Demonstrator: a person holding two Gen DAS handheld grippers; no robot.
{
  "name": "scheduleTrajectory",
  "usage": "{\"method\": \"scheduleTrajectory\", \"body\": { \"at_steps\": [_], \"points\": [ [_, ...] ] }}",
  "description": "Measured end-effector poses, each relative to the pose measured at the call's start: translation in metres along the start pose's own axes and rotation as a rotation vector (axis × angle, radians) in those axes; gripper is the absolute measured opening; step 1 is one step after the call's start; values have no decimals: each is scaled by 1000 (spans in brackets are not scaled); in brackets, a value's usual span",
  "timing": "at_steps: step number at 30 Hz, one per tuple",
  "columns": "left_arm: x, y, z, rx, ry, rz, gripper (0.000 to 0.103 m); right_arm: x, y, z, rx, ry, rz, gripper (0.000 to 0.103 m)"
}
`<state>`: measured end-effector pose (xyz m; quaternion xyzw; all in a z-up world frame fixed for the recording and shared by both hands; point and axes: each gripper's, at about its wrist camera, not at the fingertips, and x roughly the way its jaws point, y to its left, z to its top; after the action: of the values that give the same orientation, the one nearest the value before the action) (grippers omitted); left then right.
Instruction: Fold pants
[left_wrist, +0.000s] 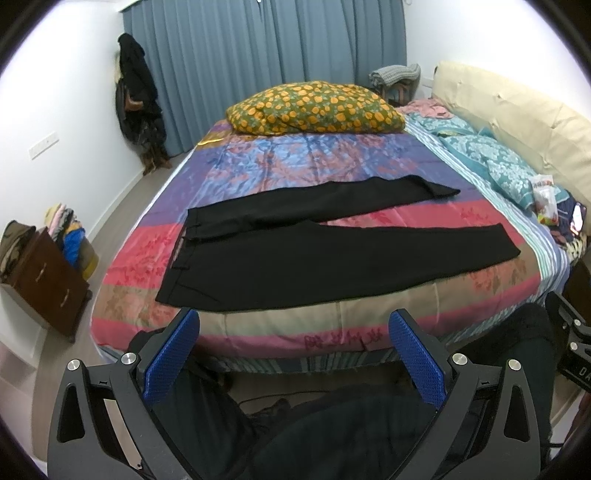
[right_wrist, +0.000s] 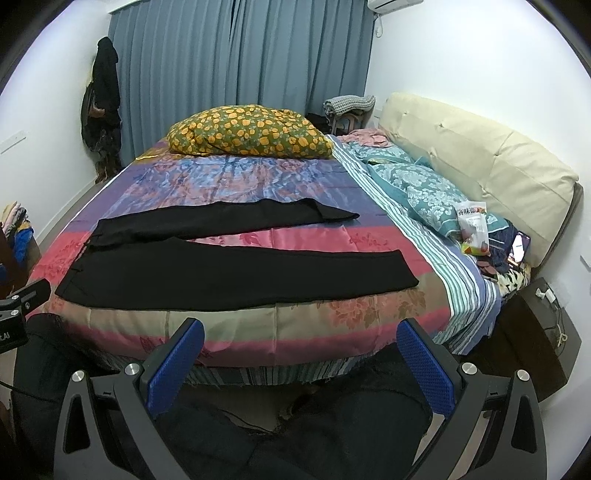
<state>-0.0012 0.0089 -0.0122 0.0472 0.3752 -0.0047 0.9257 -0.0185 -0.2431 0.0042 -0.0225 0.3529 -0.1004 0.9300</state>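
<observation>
Black pants (left_wrist: 303, 254) lie flat on the bed's colourful quilt (left_wrist: 295, 158), waistband to the left, both legs spread apart and pointing right. They also show in the right wrist view (right_wrist: 236, 273). My left gripper (left_wrist: 293, 325) is open and empty, held in front of the bed's near edge, below the pants' waist end. My right gripper (right_wrist: 301, 332) is open and empty, held in front of the near edge, below the nearer leg. Neither touches the pants.
A yellow-flowered pillow (left_wrist: 314, 107) lies at the far side. Teal pillows (right_wrist: 421, 188), a snack bag (right_wrist: 474, 229) and a phone (right_wrist: 519, 245) lie at the right by the cream headboard (right_wrist: 480, 155). A brown drawer unit (left_wrist: 48, 277) stands left, a dark nightstand (right_wrist: 535, 332) right.
</observation>
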Motion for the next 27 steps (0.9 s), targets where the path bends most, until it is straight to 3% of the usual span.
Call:
{"method": "scheduleTrajectory", "body": {
  "at_steps": [27],
  "points": [
    [0, 2, 3, -3, -2, 5, 102, 1, 5, 3, -18, 4, 9, 103]
  ]
}}
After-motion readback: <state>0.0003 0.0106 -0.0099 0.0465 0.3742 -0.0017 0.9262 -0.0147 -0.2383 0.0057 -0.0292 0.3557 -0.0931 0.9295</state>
